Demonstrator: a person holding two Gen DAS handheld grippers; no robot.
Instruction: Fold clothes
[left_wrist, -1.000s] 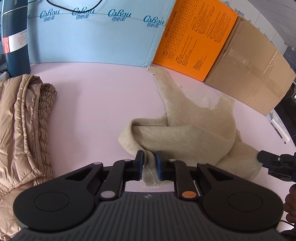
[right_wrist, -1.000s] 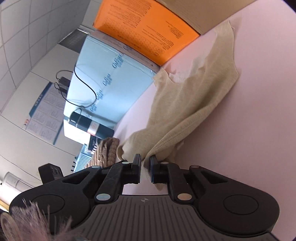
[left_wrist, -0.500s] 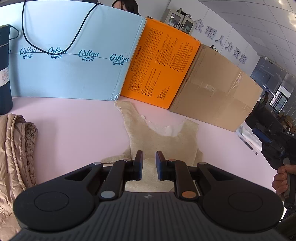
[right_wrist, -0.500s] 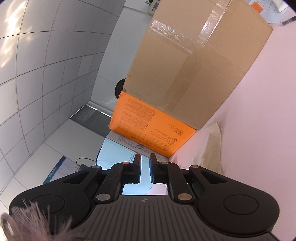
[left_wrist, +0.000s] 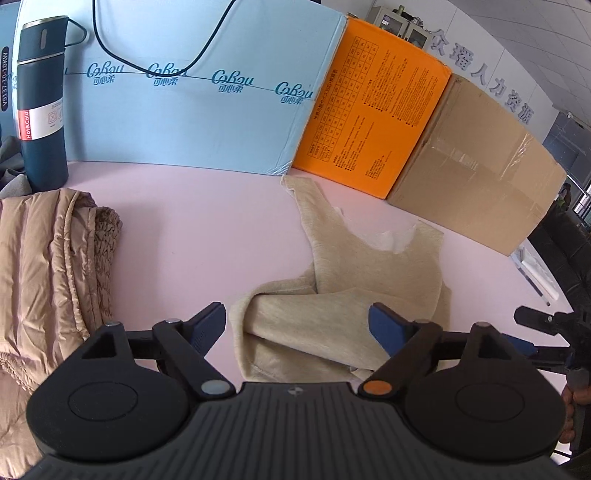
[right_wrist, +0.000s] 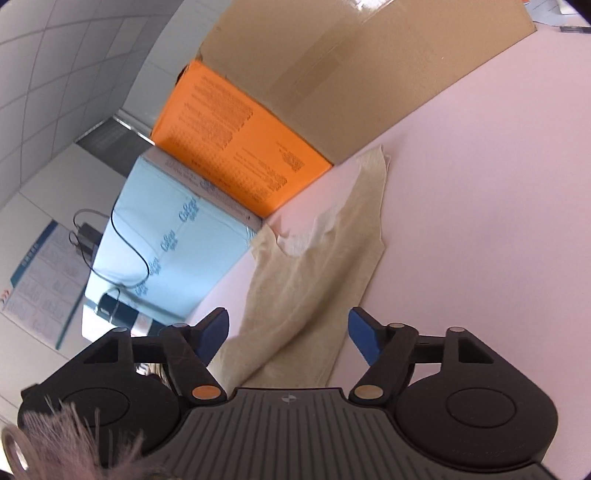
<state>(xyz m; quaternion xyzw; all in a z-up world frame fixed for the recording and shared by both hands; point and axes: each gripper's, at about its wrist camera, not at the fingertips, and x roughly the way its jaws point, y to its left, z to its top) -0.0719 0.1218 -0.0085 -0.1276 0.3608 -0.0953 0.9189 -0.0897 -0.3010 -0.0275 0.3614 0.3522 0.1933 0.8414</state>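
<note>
Both tongs, left (left_wrist: 297, 325) and right (right_wrist: 288, 332), opening, clamped on nothing. Risk: folded beige top (left_wrist: 369, 280), lying ahead between pads, slumping open once released.

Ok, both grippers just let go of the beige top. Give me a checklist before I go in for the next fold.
1. Left gripper free of cloth: ok, jaws opening, pads off the top, which lies below between them.
2. Right gripper free of cloth: ok, jaws opening, nothing pinched.
3. Top flat on the table: not ok, near part bunched in a thick roll.
4. Far shoulder straps spread: ok, both lie flat by the orange box.
5. Room to the left: ok, jacket lies apart from the top.
6. Near hem position: cannot tell, hidden behind the gripper body.
</note>
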